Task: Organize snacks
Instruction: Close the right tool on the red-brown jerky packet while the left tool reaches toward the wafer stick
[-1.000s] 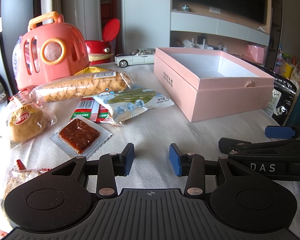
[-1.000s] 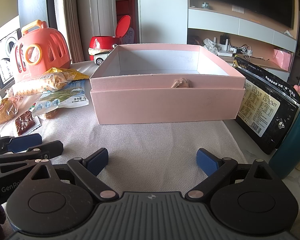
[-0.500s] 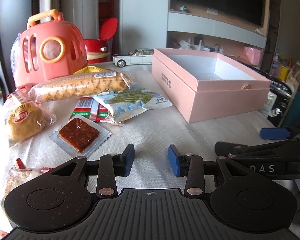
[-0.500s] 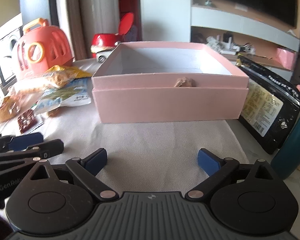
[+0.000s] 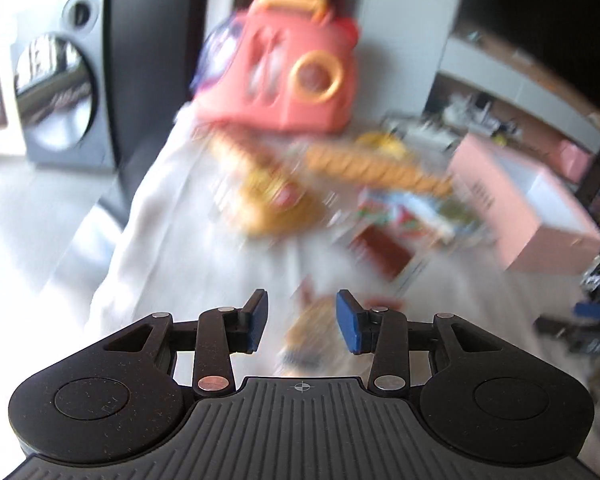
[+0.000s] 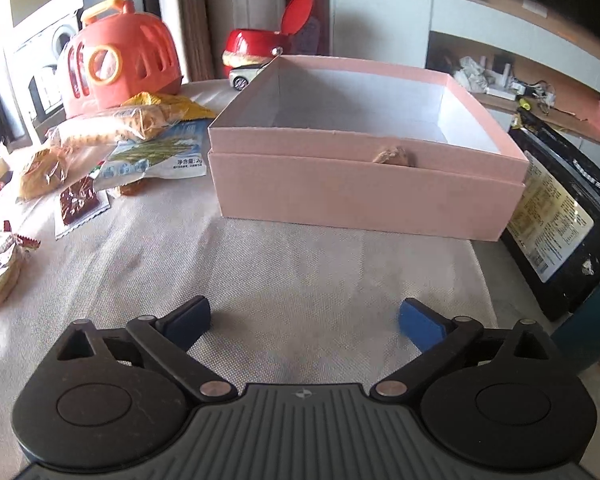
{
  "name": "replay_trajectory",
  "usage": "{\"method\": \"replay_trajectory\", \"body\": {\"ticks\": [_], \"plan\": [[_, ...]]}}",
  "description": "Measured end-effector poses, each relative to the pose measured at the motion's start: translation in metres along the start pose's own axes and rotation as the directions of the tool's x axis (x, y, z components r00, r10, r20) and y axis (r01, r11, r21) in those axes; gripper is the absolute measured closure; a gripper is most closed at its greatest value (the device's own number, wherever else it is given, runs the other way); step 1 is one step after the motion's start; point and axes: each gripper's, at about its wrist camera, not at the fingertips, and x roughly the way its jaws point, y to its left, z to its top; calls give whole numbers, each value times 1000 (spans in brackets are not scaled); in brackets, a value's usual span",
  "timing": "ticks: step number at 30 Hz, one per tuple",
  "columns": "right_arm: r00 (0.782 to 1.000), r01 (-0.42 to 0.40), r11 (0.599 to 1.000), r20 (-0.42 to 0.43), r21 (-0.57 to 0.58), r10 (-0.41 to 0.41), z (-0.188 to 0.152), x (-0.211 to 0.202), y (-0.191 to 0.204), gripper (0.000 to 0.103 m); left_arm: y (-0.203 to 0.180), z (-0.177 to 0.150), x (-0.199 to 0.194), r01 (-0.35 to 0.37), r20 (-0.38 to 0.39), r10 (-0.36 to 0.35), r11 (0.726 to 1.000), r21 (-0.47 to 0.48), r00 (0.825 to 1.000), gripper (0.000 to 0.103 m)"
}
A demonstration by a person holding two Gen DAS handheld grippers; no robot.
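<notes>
The left wrist view is blurred by motion. My left gripper [image 5: 302,320] is open, hanging above a small wrapped snack [image 5: 316,332] near the cloth's left edge; the pads do not touch it. Beyond it lie a bun pack [image 5: 272,204], a long biscuit pack [image 5: 372,168] and a red-brown square packet [image 5: 384,252]. My right gripper [image 6: 304,320] stands wide open over bare cloth in front of the pink box [image 6: 364,196], holding nothing. The snack pile [image 6: 112,128] is left of the box.
An orange toy carrier [image 6: 116,64], a red lidded pot [image 6: 256,46] and a toy car [image 6: 244,74] stand at the back. A black bag [image 6: 556,216] and a teal bottle [image 6: 596,320] are right of the box. The cloth drops off at the left [image 5: 140,220].
My left gripper has swung quickly to the left, out of the right wrist view, and now hangs over the wrapped snack. The right gripper has hardly moved.
</notes>
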Motion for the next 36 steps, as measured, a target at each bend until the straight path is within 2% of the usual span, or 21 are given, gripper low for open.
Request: {"method": "replay_trajectory", "body": {"ticks": [1,2,6,9,10,13,15,16,18,20,22,27,30,33,35,36], "plan": [[1000,-6,1000,-9,1,6,2,1,-1,0,4,-4,3,10,-8,-10,1000,-6,1000,60],[1000,-6,1000,-19,1,6,3,3,-1,0,6,-7,1,28,15,-28,1000,-6,999,60],[999,-9,1000,-35,-26,8,6,4,1,0,-2,-7,-1,86,8,-87,995,58,996,60],[999,-15,997,-38,-69,13,10,6,5,0,-4,-4,-5,79,-1,-79,992,96,997,59],[999,-14,995,-33,-94,11,12,5,9,3,-4,-4,-6,71,-7,-71,991,110,997,59],[1000,4,984,23,-178,0,16,-2,28,9,-7,-10,-4,68,-40,-63,987,148,997,60],[996,5,975,83,-222,14,21,-9,46,9,-11,-11,-2,91,-47,-84,982,163,995,55],[994,-15,972,106,-236,41,25,-12,54,9,-14,-10,1,105,-57,-97,981,162,994,49],[984,-105,966,117,-236,136,34,-15,70,9,-19,-10,6,148,-77,-136,974,169,988,48],[964,-228,950,84,-214,251,43,-11,83,9,-25,-12,7,160,-76,-148,966,202,986,44],[948,-295,932,55,-209,312,50,-2,98,9,-29,-13,7,152,-68,-140,960,233,988,43],[942,-319,914,26,-250,336,66,31,132,15,-37,-14,4,141,-74,-126,957,253,989,43],[950,-283,911,45,-299,310,77,47,154,16,-41,-16,2,140,-72,-125,952,271,990,43],[963,-238,900,35,-365,269,79,58,167,30,-43,-17,1,140,-66,-126,948,285,990,42],[967,-226,876,11,-427,255,73,60,175,55,-43,-18,2,140,-60,-128,946,291,990,42],[962,-246,871,-1,-426,272,68,55,173,57,-43,-18,2,141,-58,-130,946,291,990,42]]}}
